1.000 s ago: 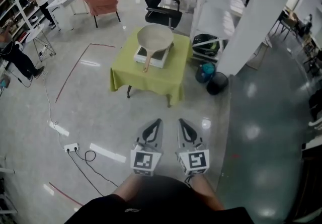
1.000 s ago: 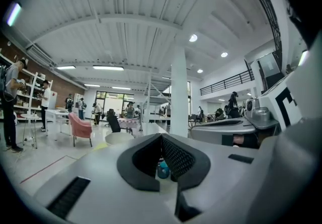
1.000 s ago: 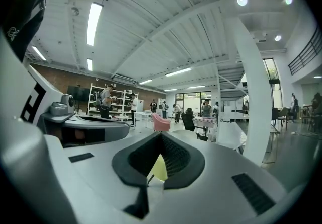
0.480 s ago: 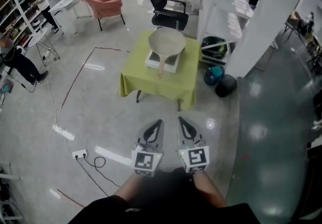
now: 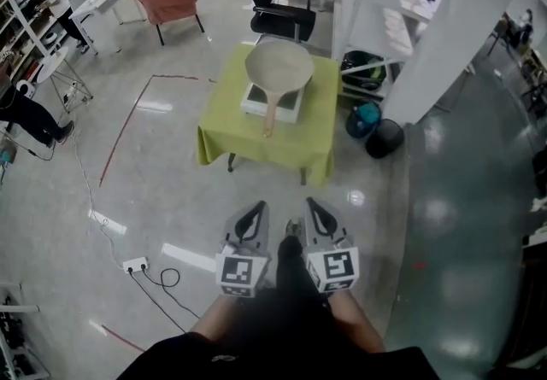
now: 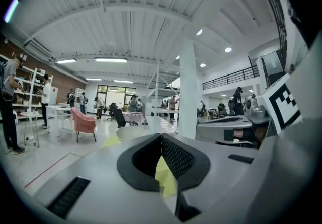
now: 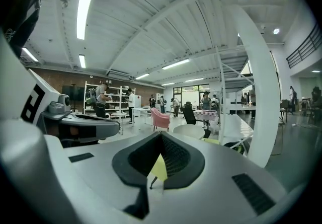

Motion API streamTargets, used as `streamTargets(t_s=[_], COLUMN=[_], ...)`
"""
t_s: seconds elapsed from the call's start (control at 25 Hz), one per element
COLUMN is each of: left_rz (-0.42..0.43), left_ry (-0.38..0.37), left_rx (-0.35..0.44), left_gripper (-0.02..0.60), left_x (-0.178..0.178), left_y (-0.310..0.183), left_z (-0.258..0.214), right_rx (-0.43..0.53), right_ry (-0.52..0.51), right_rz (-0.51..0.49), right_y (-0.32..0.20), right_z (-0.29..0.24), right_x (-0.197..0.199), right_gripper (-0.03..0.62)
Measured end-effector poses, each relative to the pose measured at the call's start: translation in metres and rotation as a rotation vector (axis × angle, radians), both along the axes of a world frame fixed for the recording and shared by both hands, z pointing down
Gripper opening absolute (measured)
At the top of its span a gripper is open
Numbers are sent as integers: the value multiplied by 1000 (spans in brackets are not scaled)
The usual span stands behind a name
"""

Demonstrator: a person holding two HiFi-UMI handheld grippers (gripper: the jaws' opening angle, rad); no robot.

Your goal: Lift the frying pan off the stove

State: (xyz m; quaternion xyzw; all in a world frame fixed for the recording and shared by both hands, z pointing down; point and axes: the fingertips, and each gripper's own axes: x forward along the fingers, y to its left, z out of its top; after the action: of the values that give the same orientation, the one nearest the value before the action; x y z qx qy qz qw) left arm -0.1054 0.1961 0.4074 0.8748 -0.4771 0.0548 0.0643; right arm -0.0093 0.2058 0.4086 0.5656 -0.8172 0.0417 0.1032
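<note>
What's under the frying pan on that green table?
A white stove sits under the frying pan, resting on the green tablecloth. The pan covers most of the stove's top.

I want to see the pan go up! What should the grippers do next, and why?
Probably step closer to the green table first. The frying pan sits on the stove well ahead, while the left gripper and right gripper, both shut, are nowhere near its handle.

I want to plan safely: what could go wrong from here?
The power strip lies on the floor beside the path; a foot might catch it. The handle of the pan sticks out past the stove, so a bump may tip it. The left tool and right tool are shut and must open first.
</note>
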Motion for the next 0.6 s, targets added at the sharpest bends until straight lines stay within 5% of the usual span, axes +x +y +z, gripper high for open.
streamTargets(t_s=[0.6], left_rz=[-56], left_ry=[-93], left_rx=[-84], left_gripper=[44], left_x=[33], left_y=[-173], left_z=[28], right_rx=[-47], right_ry=[-56], right_rz=[-117], right_y=[-189], right_z=[23], right_x=[32], right_gripper=[15])
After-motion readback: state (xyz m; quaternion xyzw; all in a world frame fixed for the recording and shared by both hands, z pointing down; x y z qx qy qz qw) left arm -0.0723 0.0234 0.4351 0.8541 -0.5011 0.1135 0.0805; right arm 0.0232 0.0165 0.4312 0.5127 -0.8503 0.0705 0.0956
